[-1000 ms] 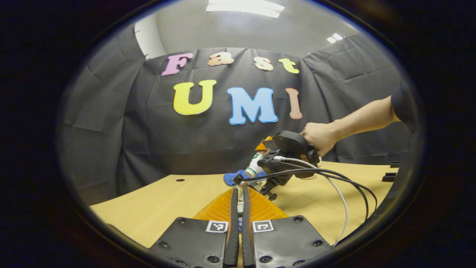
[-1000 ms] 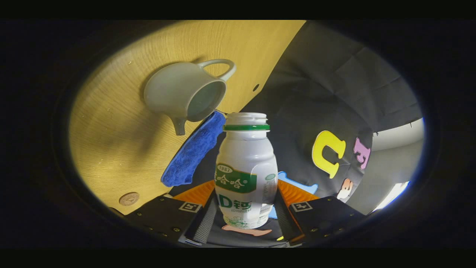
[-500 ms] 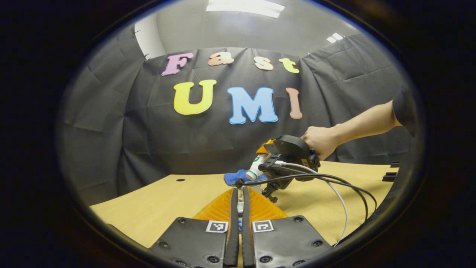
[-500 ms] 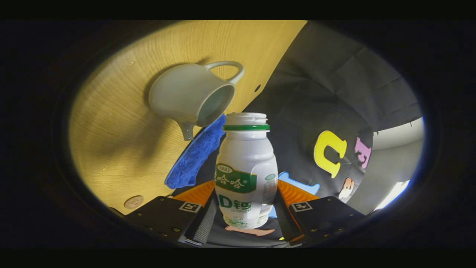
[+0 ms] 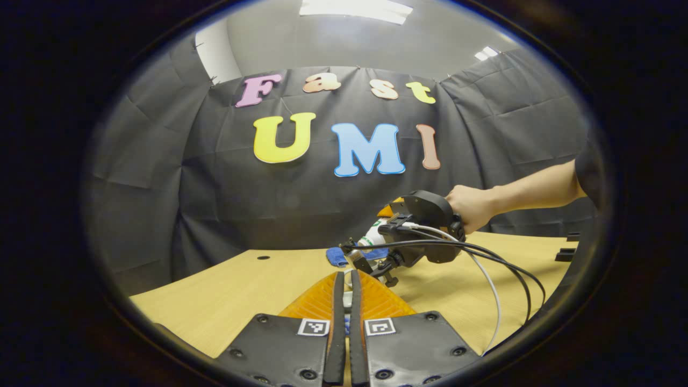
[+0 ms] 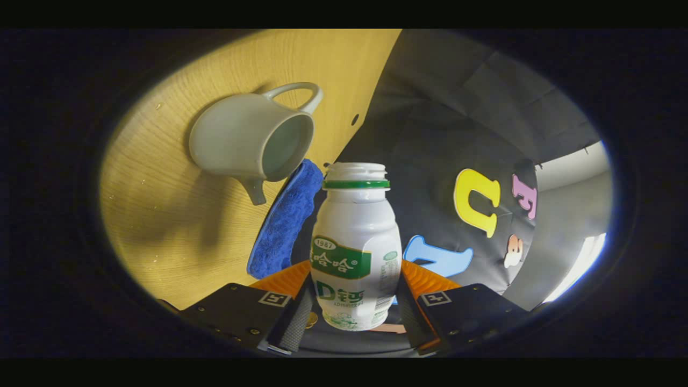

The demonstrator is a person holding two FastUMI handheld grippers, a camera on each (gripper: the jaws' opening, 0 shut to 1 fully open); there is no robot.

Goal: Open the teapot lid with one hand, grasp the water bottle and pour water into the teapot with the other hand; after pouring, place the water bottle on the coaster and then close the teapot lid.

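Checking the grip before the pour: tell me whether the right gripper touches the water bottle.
Touching. The right gripper view shows the right gripper with both fingers pressed against the water bottle.

There is one white water bottle (image 6: pixel 356 244) with a green label. There is one grey-white teapot (image 6: pixel 248 140), and one blue coaster (image 6: pixel 286 216). On the worktop (image 5: pixel 236 290) I count two hand-held grippers: the left hand-held gripper (image 5: pixel 344 322) and the right hand-held gripper (image 6: pixel 352 317). One hand (image 5: pixel 468 207) of a person is seen.

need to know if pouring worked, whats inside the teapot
The lidless teapot shows a pale inner wall through its open mouth. Any water level is too dim to tell.
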